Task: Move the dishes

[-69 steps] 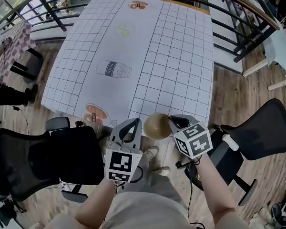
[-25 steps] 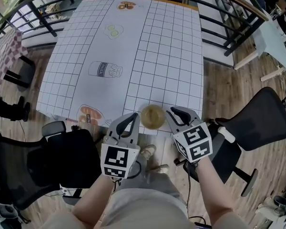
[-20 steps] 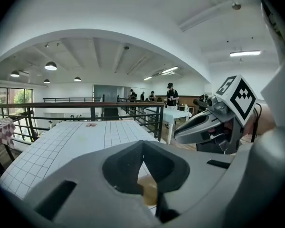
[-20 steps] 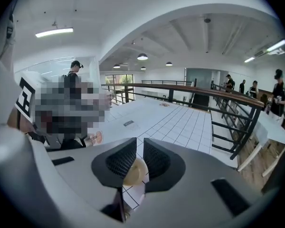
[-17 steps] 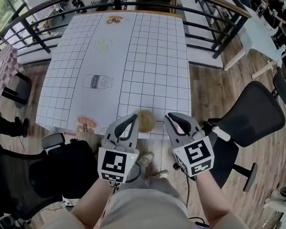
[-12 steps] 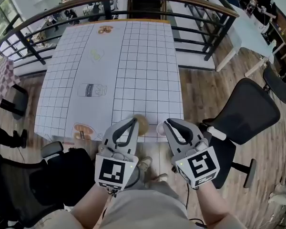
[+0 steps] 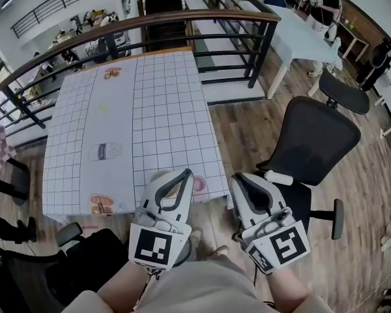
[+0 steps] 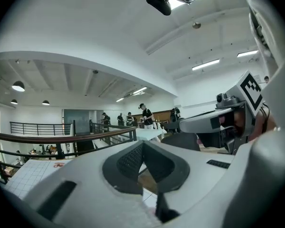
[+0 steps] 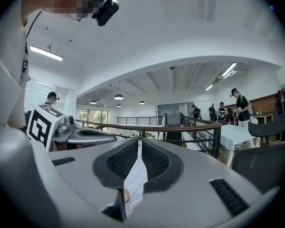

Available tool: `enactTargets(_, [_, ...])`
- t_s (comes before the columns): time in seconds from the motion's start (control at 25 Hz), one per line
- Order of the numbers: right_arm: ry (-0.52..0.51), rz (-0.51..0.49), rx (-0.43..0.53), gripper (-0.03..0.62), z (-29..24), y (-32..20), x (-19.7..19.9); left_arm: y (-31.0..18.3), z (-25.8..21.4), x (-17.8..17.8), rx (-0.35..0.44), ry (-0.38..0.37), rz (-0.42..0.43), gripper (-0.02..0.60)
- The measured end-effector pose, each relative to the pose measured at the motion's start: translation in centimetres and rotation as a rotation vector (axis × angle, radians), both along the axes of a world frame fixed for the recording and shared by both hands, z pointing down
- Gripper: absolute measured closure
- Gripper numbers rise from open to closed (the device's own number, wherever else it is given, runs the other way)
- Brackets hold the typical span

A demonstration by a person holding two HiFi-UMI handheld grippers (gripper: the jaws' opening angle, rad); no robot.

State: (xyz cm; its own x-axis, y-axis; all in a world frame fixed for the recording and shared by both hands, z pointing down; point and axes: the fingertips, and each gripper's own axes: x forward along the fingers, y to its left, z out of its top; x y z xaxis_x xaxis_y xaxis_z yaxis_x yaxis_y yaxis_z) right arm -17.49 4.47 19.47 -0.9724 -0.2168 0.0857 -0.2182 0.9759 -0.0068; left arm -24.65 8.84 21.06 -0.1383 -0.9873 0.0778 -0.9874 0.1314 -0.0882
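L hand-held gripper, R hand-held gripper — grey shells, blk pads, b/w marker cubes; beige trousers.

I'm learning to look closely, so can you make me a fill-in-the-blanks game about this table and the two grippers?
1. The tan bowl sits at the near edge of the ___.
2. The small dish beside it is coloured ___.
3. The office chair to the right of the table is coloured ___.
4. The left gripper and the right gripper both hold ___.
Missing words: table; pink; black; nothing.

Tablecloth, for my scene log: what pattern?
Tablecloth: white with black grid lines; head view shows it best.
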Motion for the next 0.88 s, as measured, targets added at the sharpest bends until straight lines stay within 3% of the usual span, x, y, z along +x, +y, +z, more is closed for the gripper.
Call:
enactTargets(0.44, [-0.019,0.242,0.134,0.556,-4.1,-1.4,12.7,-5.2,-3.8,11.8,0.067,-0.021,0.285,0.568])
enactTargets(0.64, [-0.019,0.381,0.137,0.556,-4.5,-2.1,18.4,-7.0,-4.0,16.7,0.078,0.001,0.403,0.568])
enactTargets(0.88, [-0.012,0.472,0.171,0.556,-5.7,-2.9,22.4,-8.7,-4.5,20.3,0.048,0.005,0.471,0.568])
